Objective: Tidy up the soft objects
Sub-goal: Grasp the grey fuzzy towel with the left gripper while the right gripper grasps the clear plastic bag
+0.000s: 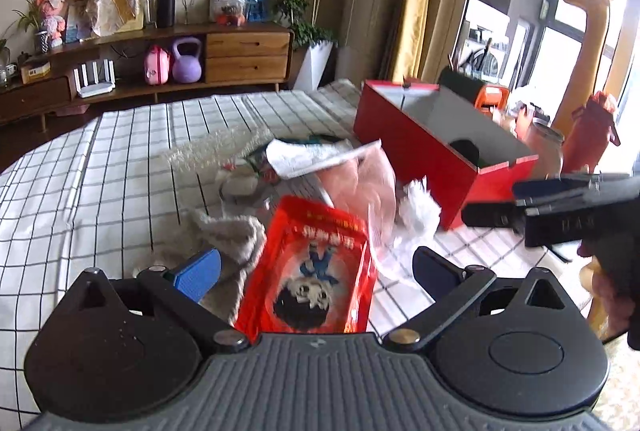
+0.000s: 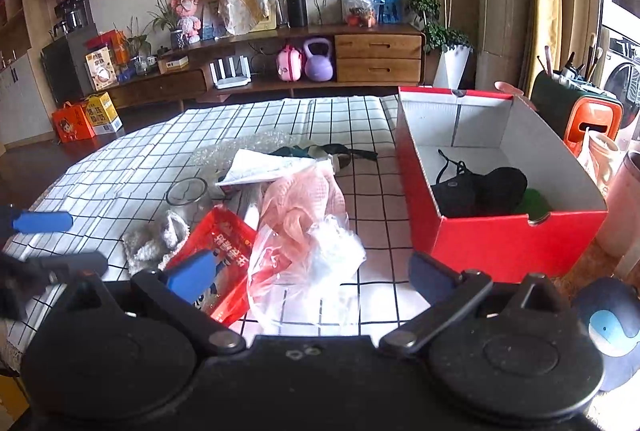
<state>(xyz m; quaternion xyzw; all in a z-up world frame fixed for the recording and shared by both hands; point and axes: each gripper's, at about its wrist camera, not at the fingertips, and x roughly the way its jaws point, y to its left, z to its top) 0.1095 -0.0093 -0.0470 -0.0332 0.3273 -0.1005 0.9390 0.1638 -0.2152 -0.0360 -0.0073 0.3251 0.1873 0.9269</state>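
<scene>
A pile lies on the checked tablecloth [image 1: 120, 159]: a red snack packet [image 1: 316, 271], a grey fuzzy cloth [image 1: 228, 231], a pink cloth in clear plastic [image 1: 372, 183] and a white paper sheet [image 1: 304, 155]. My left gripper [image 1: 316, 267] is open, its jaws on either side of the red packet [image 2: 216, 251], not closed on it. My right gripper [image 2: 308, 271] is open and empty above a clear plastic bag [image 2: 320, 259]; it also shows at the right of the left wrist view [image 1: 520, 211]. The red box [image 2: 500, 231] holds dark soft items [image 2: 480, 191].
A glass jar [image 2: 188, 195] and bubble wrap [image 2: 240, 147] lie at the pile's far side, with a dark green item [image 2: 316, 151] behind. A pink cup [image 2: 628, 207] stands right of the box. A wooden sideboard [image 2: 320, 59] lines the far wall.
</scene>
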